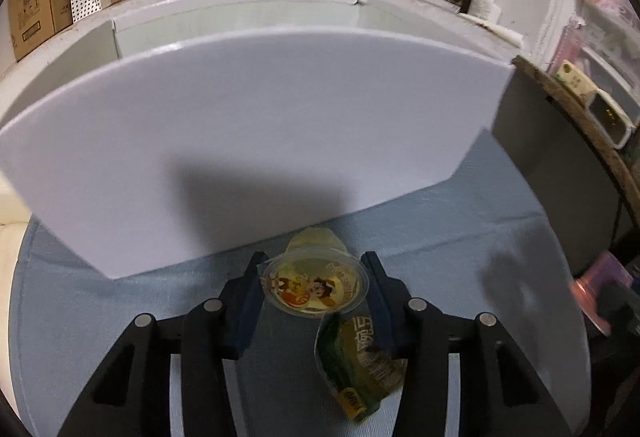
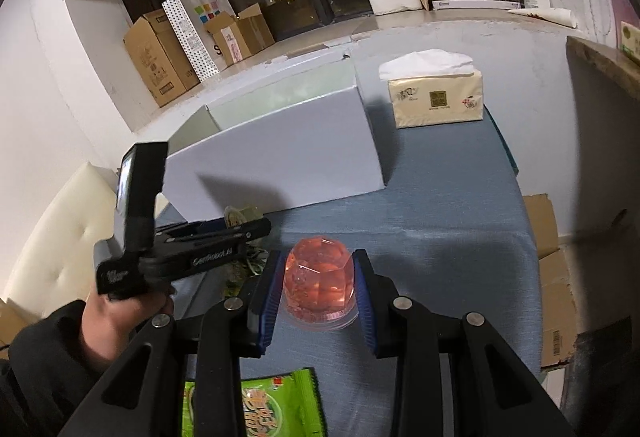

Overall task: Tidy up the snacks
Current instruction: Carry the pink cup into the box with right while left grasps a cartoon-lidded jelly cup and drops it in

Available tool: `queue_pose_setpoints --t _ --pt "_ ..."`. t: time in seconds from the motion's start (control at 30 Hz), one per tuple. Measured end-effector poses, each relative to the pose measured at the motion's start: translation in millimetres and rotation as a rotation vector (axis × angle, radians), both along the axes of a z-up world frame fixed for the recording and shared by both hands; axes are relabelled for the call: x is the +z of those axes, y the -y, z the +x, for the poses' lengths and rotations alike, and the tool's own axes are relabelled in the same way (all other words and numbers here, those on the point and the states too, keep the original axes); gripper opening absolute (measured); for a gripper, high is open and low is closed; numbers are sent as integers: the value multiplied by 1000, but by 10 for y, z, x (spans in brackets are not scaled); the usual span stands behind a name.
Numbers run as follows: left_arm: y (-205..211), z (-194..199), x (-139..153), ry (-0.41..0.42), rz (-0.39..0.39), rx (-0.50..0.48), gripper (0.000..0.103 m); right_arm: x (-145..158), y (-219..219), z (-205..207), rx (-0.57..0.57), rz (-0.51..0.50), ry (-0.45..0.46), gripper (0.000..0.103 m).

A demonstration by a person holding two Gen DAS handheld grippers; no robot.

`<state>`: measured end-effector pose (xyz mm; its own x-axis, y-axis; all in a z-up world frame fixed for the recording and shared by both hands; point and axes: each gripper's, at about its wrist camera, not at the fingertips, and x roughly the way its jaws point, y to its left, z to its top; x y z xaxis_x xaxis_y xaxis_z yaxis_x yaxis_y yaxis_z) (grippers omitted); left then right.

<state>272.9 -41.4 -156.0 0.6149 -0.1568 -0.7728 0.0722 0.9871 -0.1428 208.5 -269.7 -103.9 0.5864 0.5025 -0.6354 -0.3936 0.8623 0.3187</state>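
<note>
Left gripper (image 1: 314, 287) clamping yellow jelly cup (image 1: 316, 287) beside white box (image 1: 256, 141), over blue tablecloth (image 1: 460, 237). Right gripper (image 2: 320, 279) squeezing pink jelly cup (image 2: 319, 279), inverted; green snack packet (image 2: 256, 405) lying at near table edge.

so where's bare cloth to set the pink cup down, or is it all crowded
Bare blue cloth lies right of the white box and in front of the tissue pack. The near left is crowded: the left gripper around the yellow jelly cup, and a green snack bag.
</note>
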Motion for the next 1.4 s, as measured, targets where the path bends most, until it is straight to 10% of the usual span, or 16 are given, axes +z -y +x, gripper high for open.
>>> queue_pose_setpoints --t 0.5,0.8,1.07,1.13,1.2,1.4 --pt "-371 -701 1041 209 -32 -56 52 364 -469 101 74 59 64 37" --pt "-782 -94 1519 270 -40 -27 52 854 -839 741 81 69 127 37" --pt "-849 500 1192 155 -1 -15 65 705 -1025 1346 6 -37 82 39" --pt "-860 534 1093 145 22 -7 101 616 -960 1441 -28 -29 35 49" --pt "-893 506 1040 140 1 -14 103 584 -853 1435 -64 -4 33 96" --pt "-896 315 978 142 21 2 103 582 -742 1272 -68 13 21 103"
